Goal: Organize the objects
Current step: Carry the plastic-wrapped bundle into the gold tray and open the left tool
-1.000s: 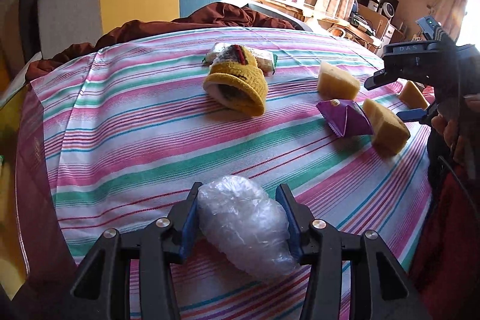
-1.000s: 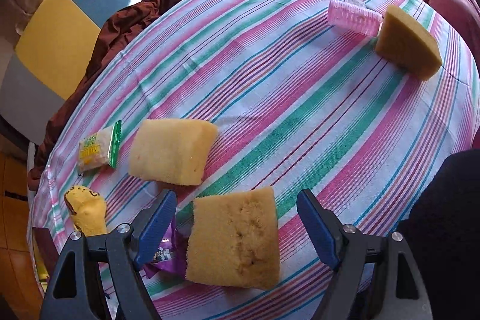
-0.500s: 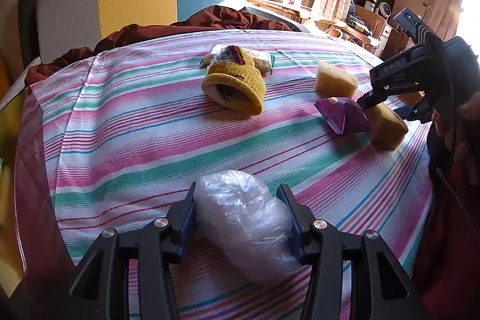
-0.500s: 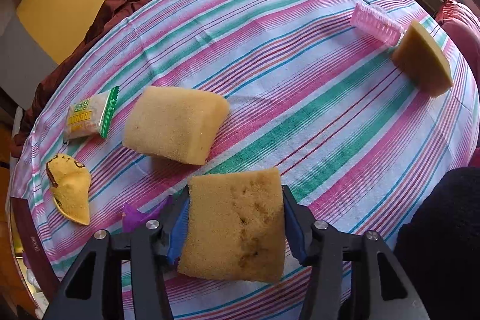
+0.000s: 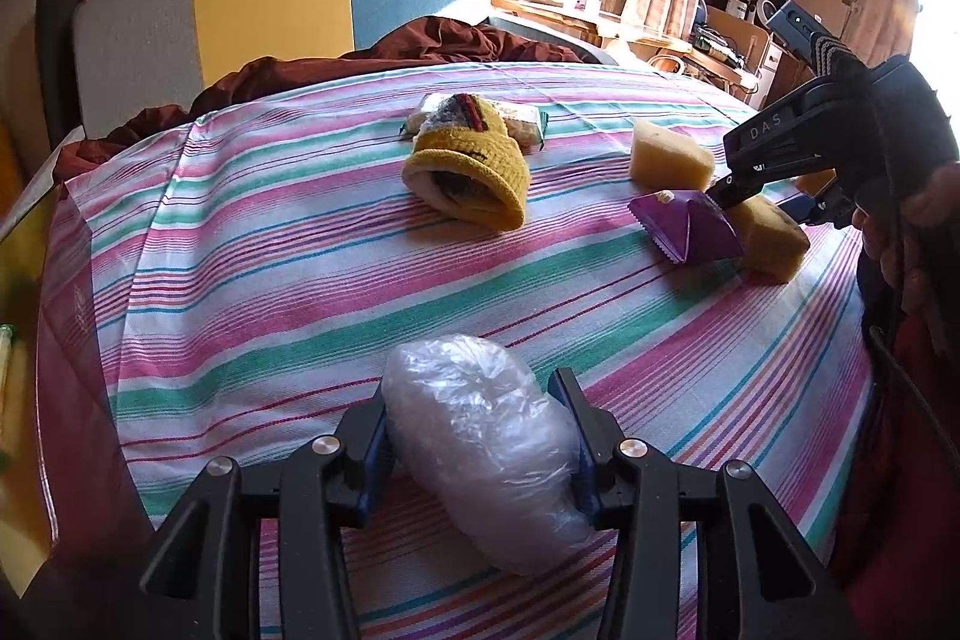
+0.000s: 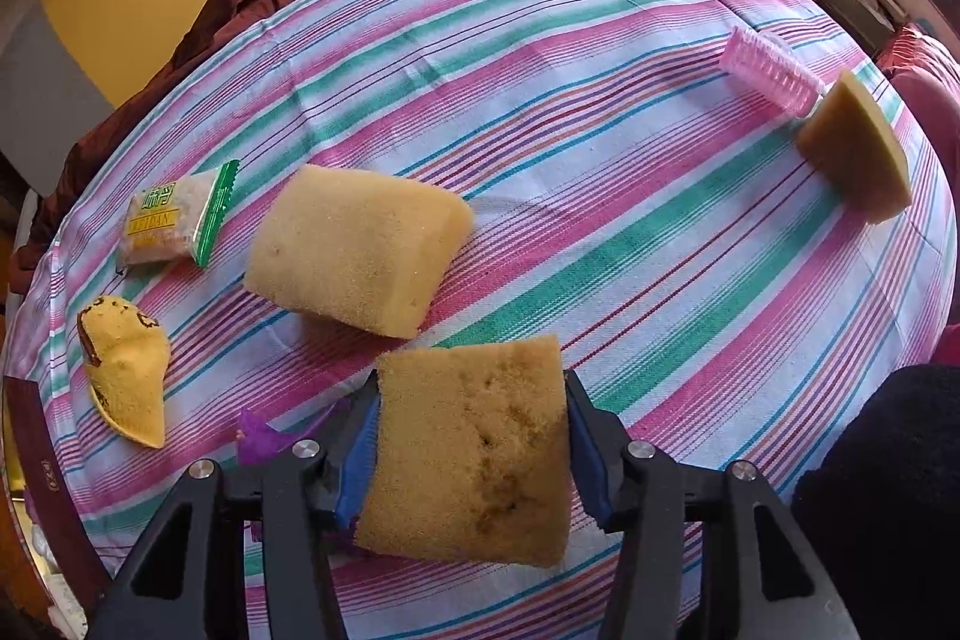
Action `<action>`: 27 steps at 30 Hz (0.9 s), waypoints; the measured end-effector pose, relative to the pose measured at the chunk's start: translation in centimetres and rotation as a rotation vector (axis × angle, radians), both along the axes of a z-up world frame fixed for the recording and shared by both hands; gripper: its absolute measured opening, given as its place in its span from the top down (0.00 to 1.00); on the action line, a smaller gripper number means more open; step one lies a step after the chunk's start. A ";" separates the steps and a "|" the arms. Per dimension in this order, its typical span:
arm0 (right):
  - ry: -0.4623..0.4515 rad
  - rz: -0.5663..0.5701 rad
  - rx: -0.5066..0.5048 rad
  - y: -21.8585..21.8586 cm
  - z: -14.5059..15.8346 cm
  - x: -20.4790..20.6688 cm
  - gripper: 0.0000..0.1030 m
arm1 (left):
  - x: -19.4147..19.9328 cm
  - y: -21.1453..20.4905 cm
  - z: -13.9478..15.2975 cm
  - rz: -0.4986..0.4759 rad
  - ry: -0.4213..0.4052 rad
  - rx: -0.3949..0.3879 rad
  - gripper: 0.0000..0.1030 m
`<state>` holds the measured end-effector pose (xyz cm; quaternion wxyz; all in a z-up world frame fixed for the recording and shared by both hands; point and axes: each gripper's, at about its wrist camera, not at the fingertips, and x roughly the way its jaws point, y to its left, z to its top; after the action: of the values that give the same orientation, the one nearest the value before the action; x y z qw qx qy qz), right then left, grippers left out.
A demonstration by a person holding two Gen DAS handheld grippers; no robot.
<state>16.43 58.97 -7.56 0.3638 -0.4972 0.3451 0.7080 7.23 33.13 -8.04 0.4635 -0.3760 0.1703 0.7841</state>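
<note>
left gripper (image 5: 474, 436) is closing its 2 fingers onto the plastic bag (image 5: 480, 442) sitting between them on the striped cloth (image 5: 300, 280). right gripper (image 6: 471, 445) pinches the stained sponge (image 6: 471, 445), purple packet (image 6: 264, 436) just outside its left finger.

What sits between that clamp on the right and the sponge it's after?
Nothing visible does. The right gripper already has its blue pads pressed on both sides of the stained sponge. The purple packet lies just beside it on the striped tablecloth, not between.
</note>
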 end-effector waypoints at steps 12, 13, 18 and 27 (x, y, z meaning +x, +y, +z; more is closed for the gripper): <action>0.035 -0.003 0.020 0.3 0.7 0.6 0.47 | -1.9 -3.0 3.6 0.126 -0.073 0.026 0.57; 0.044 -0.002 0.023 0.3 0.8 0.7 0.47 | -2.2 -3.6 4.3 0.141 -0.059 0.033 0.57; 0.099 -0.002 0.062 0.1 2.1 1.2 0.47 | -3.7 -6.7 7.4 0.236 0.019 0.059 0.57; 0.172 0.003 0.141 -1.4 4.1 0.2 0.47 | -6.8 -12.9 8.3 0.404 0.037 0.057 0.57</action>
<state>16.61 57.53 -3.45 0.3657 -0.4085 0.3238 0.7711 0.45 20.22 0.24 0.3041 -0.3750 0.0777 0.8723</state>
